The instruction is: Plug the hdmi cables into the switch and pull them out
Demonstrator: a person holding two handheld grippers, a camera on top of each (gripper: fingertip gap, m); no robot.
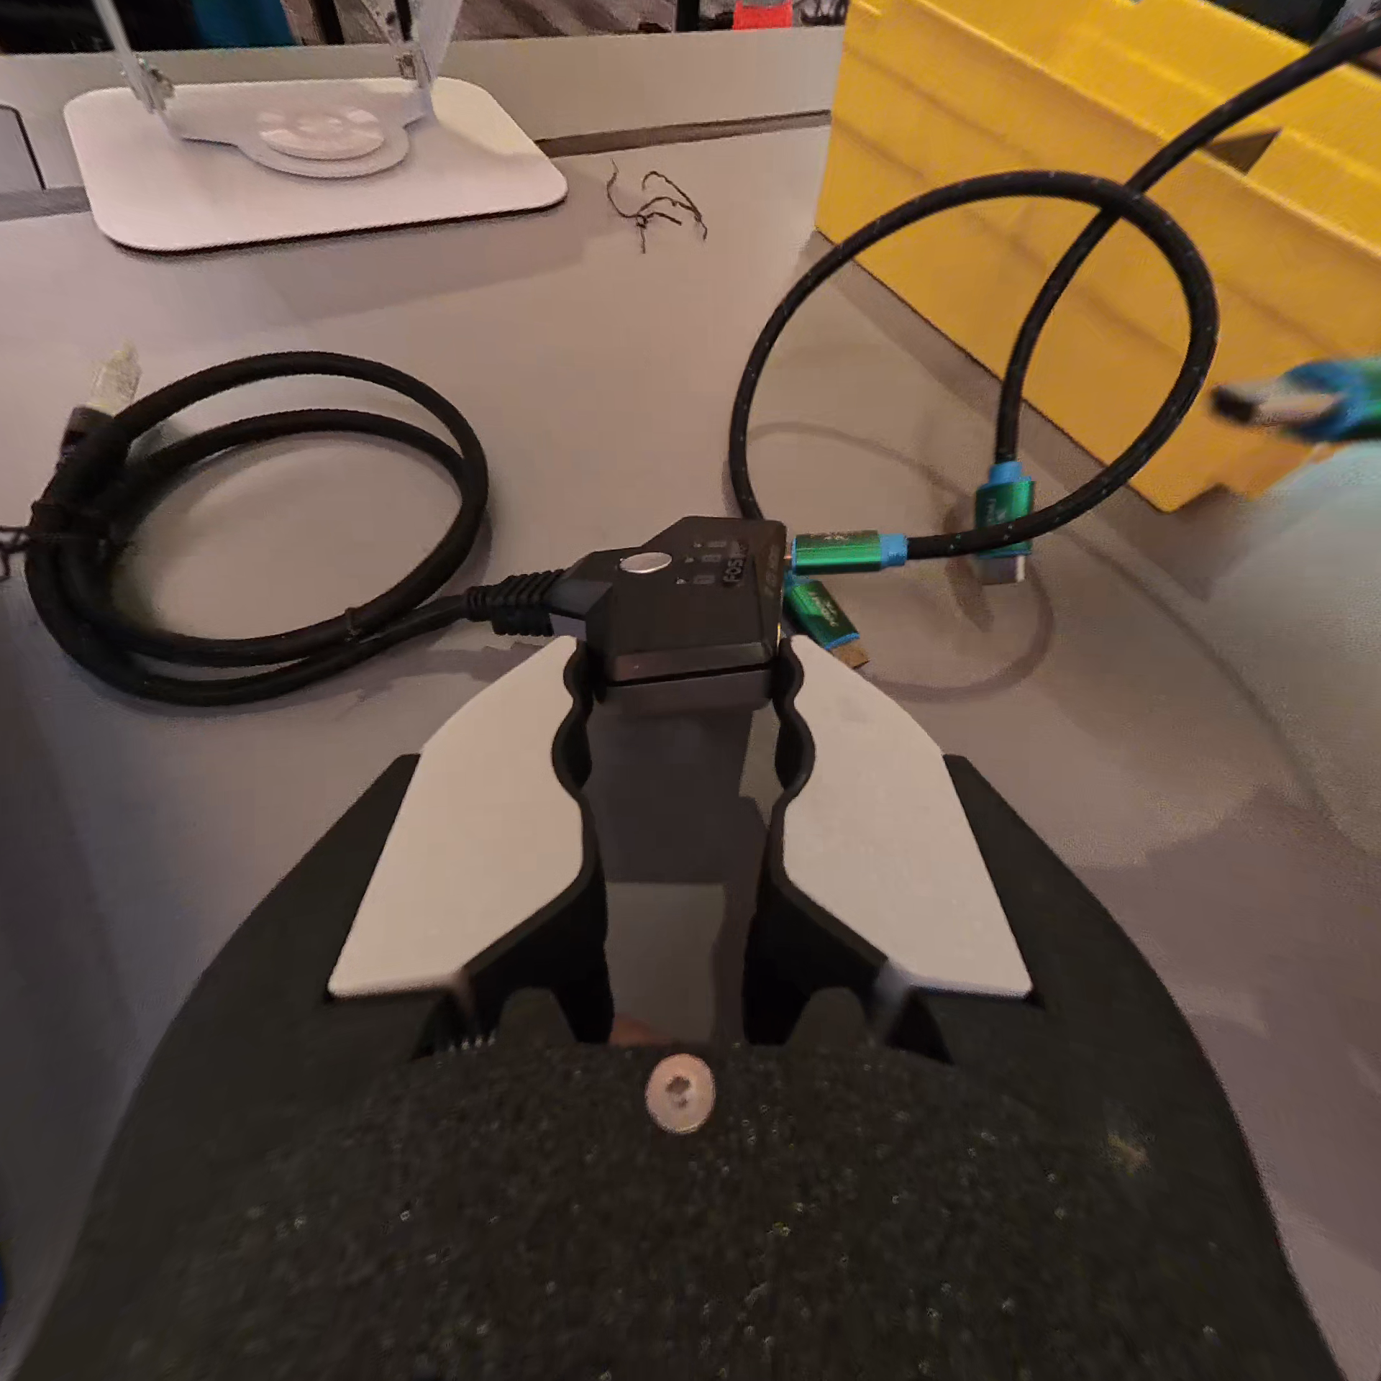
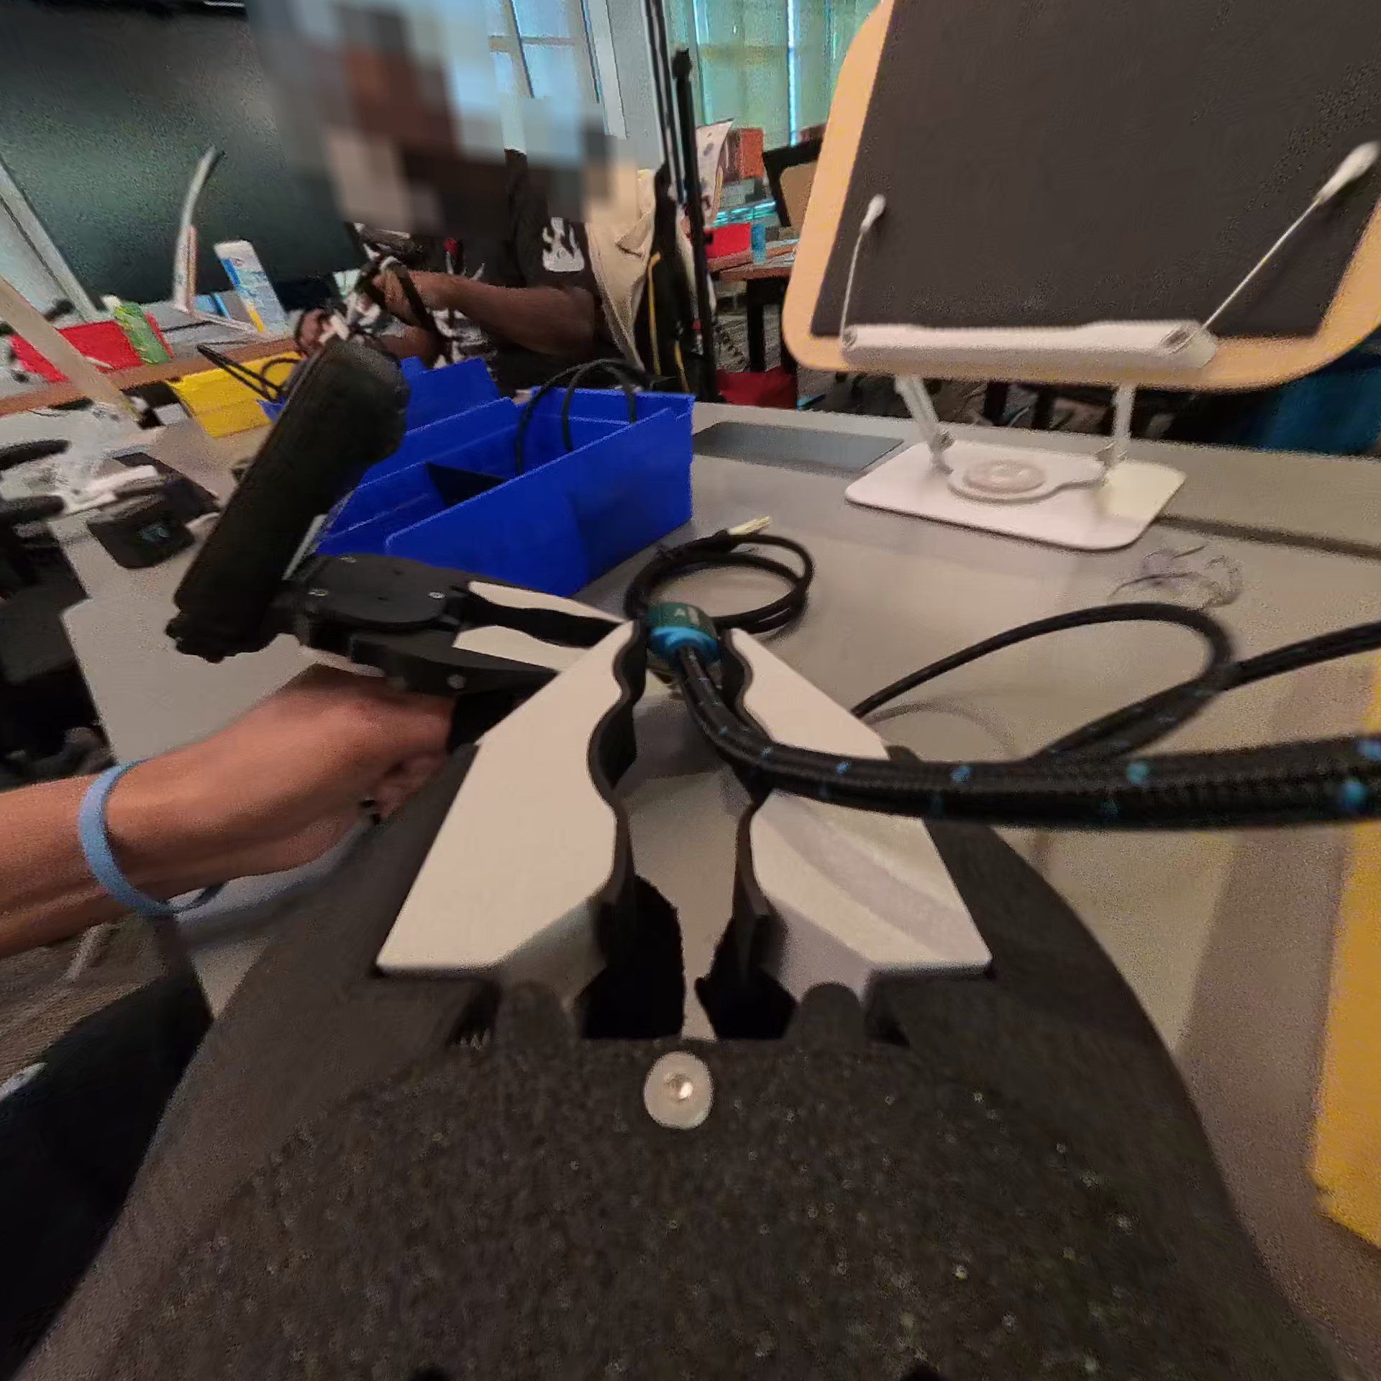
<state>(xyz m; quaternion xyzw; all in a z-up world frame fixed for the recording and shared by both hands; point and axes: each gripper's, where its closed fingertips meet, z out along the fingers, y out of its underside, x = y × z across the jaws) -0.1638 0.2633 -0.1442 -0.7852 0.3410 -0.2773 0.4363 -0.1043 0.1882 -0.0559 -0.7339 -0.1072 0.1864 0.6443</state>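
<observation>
- My left gripper [image 1: 684,665] is clamped on the small black plastic HDMI switch [image 1: 691,590], raised off the grey table [image 1: 598,388]; one green metal plug [image 1: 837,551] already sits in it.
- My right gripper [image 2: 684,650] pinches a second green-and-blue plug [image 2: 676,624], braided cable trailing right.
- Plugging-in step, I judge: next, line this plug squarely with a free port and push.

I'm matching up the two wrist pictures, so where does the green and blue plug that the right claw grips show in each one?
Left wrist view: green and blue plug, blurred, at the right edge.
Right wrist view: plug at centre, pinched in the right claw.
Shared landmark: white stand base.
</observation>
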